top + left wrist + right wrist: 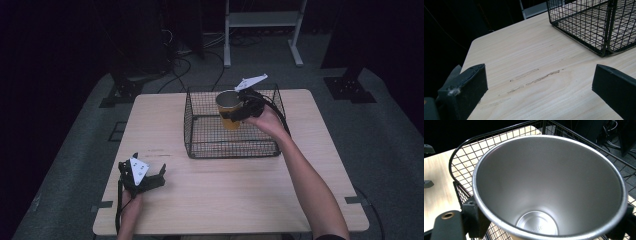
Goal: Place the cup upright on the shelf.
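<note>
cup (229, 111): held upright over the wire basket (200, 145), not set down yet
right gripper (242, 109): fingers pinching cup's sides
left gripper (150, 181): fingers spread, idle on table (165, 125), well apart from basket
left to do: prob. lower cup into basket, let go

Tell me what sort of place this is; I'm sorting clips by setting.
Probably a lab or recording studio, not a home: a bare wooden table stands on grey carpet with cables trailing across the floor, black stands beside it, and dark surroundings. On the table sits a wire basket.
</note>
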Demonstrator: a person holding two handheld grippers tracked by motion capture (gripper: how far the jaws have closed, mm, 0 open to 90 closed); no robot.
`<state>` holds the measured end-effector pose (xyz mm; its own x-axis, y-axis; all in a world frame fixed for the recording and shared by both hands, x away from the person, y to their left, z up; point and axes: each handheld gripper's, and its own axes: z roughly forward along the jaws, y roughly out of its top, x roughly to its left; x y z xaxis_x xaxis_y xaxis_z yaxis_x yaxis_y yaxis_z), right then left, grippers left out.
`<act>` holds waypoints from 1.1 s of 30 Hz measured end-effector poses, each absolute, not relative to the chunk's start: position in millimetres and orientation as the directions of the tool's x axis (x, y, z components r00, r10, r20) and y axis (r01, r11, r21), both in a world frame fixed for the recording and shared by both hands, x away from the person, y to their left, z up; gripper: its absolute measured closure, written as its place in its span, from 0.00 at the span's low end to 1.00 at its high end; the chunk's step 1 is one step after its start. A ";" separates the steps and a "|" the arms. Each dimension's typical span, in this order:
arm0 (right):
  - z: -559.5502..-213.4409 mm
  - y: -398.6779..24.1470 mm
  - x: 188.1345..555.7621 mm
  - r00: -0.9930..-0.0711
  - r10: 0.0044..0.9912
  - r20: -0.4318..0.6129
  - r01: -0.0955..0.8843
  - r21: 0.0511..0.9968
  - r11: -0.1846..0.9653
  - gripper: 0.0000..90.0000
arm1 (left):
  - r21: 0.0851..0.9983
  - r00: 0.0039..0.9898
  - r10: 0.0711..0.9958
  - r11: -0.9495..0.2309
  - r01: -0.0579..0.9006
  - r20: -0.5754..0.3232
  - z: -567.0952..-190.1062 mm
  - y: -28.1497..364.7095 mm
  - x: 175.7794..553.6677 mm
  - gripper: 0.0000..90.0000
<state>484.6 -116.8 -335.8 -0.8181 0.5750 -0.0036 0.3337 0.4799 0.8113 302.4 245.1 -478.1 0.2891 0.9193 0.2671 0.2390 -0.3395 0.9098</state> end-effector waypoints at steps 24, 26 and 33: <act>-378.5 -109.3 506.7 -0.828 0.560 0.034 0.389 0.754 0.529 0.16 | 0.909 0.291 0.918 -0.343 0.238 0.270 -478.1 245.1 302.3 0.00; -381.5 -108.2 508.1 -0.818 0.576 0.008 0.390 0.743 0.544 0.15 | 0.908 0.292 0.917 -0.345 0.237 0.272 -478.1 244.9 302.2 0.00; -392.4 -102.6 510.2 -0.808 0.588 -0.037 0.401 0.696 0.595 0.15 | 0.908 0.293 0.917 -0.345 0.237 0.272 -478.1 244.9 302.1 0.00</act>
